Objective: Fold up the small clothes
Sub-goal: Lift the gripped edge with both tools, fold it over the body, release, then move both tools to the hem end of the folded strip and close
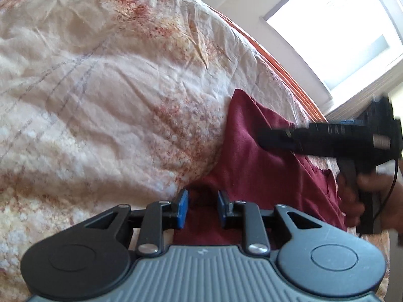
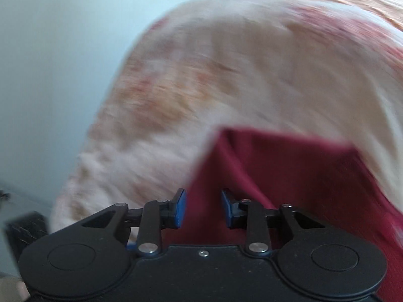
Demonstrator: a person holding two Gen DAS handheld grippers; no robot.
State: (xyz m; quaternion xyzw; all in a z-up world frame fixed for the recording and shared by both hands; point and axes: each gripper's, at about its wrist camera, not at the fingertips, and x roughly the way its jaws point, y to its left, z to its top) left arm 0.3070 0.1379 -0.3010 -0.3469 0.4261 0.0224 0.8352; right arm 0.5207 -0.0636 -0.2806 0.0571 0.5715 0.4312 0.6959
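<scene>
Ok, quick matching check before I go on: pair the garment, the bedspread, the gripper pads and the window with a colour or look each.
Things:
1. garment
2. bedspread
3. pads of the left gripper
4. window

Looks:
A. blue
B. bright white glare
C. dark red
D. cream with orange-red blotches

Pairs: 1-C, 2-D, 3-A, 4-B
</scene>
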